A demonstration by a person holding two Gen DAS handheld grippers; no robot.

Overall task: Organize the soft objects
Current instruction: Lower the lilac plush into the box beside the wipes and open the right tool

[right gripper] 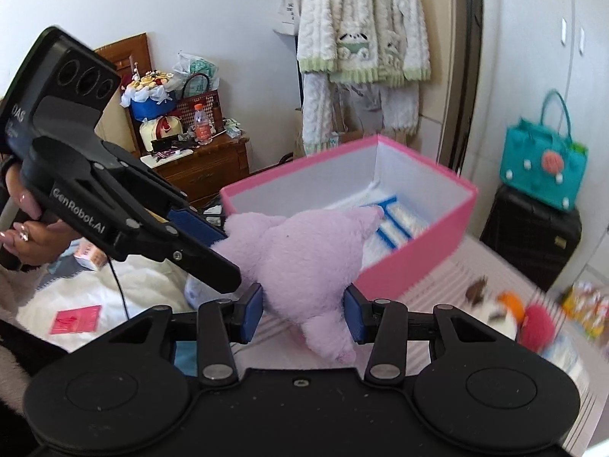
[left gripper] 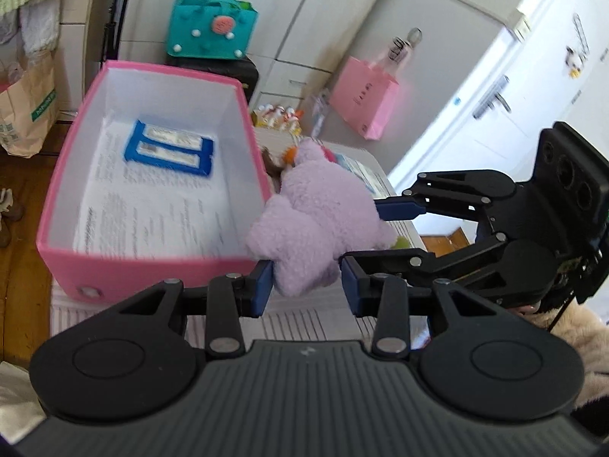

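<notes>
A lilac plush toy (left gripper: 316, 221) hangs beside the near right corner of an open pink box (left gripper: 95, 274). Both grippers grip it. My left gripper (left gripper: 306, 285) is shut on the plush's lower limb. My right gripper (right gripper: 302, 314) is shut on another part of the plush (right gripper: 300, 262), and it shows in the left wrist view (left gripper: 375, 234) coming in from the right. The left gripper shows in the right wrist view (right gripper: 224, 255) at the plush's left side. The pink box (right gripper: 415, 266) holds blue-edged packets (left gripper: 169, 148) on printed paper.
Other small plush toys (right gripper: 506, 316) lie on the striped surface (right gripper: 456, 278) to the right of the box. A teal bag (left gripper: 209, 26) sits on a black case (right gripper: 533, 236) behind. A pink paper bag (left gripper: 365, 95) hangs on the cabinet. A wooden nightstand (right gripper: 205, 163) stands at back left.
</notes>
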